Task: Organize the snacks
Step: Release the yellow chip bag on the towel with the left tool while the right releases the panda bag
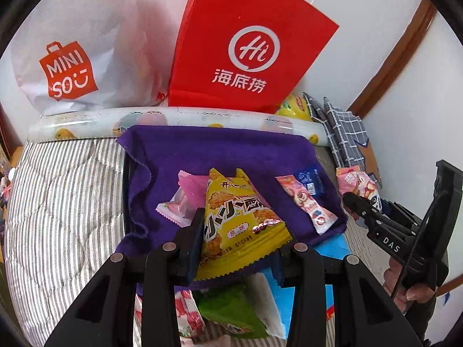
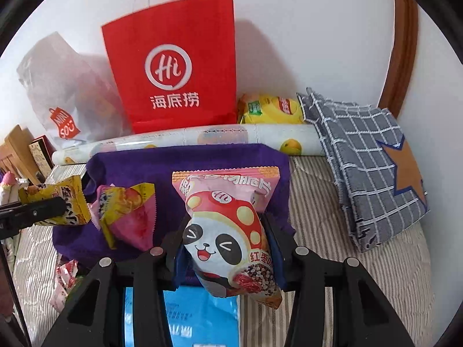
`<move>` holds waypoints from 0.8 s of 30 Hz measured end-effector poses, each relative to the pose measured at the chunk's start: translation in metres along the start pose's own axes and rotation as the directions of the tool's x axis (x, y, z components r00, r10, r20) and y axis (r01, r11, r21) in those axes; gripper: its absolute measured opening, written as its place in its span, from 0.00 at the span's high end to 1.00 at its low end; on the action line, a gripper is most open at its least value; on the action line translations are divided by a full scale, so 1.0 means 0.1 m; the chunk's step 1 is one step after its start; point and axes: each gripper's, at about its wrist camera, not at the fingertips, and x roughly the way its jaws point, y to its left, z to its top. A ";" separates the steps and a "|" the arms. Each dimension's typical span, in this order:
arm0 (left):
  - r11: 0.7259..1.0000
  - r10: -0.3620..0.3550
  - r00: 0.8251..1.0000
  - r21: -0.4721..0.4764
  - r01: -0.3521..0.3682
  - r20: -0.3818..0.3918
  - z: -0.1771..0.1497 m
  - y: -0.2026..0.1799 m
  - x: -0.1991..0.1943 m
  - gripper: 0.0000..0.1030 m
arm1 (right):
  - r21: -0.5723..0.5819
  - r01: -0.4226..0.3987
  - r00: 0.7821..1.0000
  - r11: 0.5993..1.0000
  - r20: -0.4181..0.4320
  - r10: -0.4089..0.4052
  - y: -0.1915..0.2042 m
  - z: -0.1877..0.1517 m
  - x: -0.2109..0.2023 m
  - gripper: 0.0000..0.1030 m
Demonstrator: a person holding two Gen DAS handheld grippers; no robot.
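- Carrying two snacks at once: the left gripper [image 1: 240, 248] has its fingers clamped on the yellow packet [image 1: 237, 219], and the right gripper [image 2: 225, 248] pinches the pink panda packet [image 2: 228, 231].
- Both packets hang over the purple cloth [image 1: 225, 150], where the pink wrappers [image 1: 185, 199] and another snack [image 1: 306, 202] already lie.
- Looks like the delivery step; next call is picking a bare patch, lowering, then letting go.

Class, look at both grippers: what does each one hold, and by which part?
The left gripper clamps the yellow snack packet across its lower half. The right gripper clamps the pink panda packet around its middle.
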 end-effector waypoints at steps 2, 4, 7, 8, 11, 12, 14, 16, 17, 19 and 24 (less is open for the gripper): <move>1.000 0.000 1.000 -0.002 0.000 -0.003 0.02 0.02 0.06 0.62 | 0.009 -0.007 1.000 1.000 -0.017 0.007 -0.02 0.02 0.10 0.57; 1.000 -0.003 1.000 -0.005 0.003 -0.006 0.04 0.05 0.11 0.62 | 0.018 -0.008 1.000 1.000 -0.025 0.008 -0.04 0.04 0.18 0.57; 1.000 -0.004 1.000 -0.011 0.004 -0.012 0.06 0.10 0.20 0.62 | 0.029 -0.020 0.999 0.999 -0.029 0.020 -0.05 0.07 0.28 0.57; 1.000 -0.005 1.000 -0.014 0.004 -0.015 0.06 0.12 0.23 0.62 | 0.030 -0.025 0.999 0.999 -0.031 0.026 -0.06 0.07 0.30 0.57; 0.999 -0.026 0.999 -0.031 0.026 -0.018 0.08 0.17 0.31 0.62 | 0.014 -0.028 0.999 1.000 -0.039 0.028 -0.03 0.10 0.39 0.57; 0.999 -0.037 0.999 -0.039 0.036 -0.017 0.09 0.18 0.33 0.62 | 0.007 -0.027 0.999 1.000 -0.044 0.028 -0.02 0.09 0.42 0.57; 0.998 -0.047 0.999 -0.037 0.046 -0.012 0.10 0.17 0.35 0.62 | 0.000 -0.030 0.998 1.000 -0.052 0.030 -0.01 0.08 0.47 0.57; 0.999 -0.040 0.999 -0.022 0.040 -0.004 0.11 0.15 0.37 0.61 | 0.000 -0.030 0.997 1.000 -0.065 0.030 -0.01 0.06 0.52 0.57; 0.999 -0.038 0.999 -0.017 0.038 -0.006 0.11 0.14 0.39 0.60 | 0.004 -0.026 0.997 1.000 -0.074 0.027 -0.02 0.05 0.56 0.56; 0.999 -0.050 0.999 -0.016 0.050 -0.016 0.12 0.13 0.43 0.60 | 0.009 -0.029 0.995 1.000 -0.091 0.030 -0.03 0.04 0.60 0.56; 0.999 -0.036 0.999 -0.017 0.036 -0.030 0.09 0.16 0.48 0.54 | -0.006 -0.037 0.996 0.999 -0.087 0.036 -0.01 0.06 0.58 0.54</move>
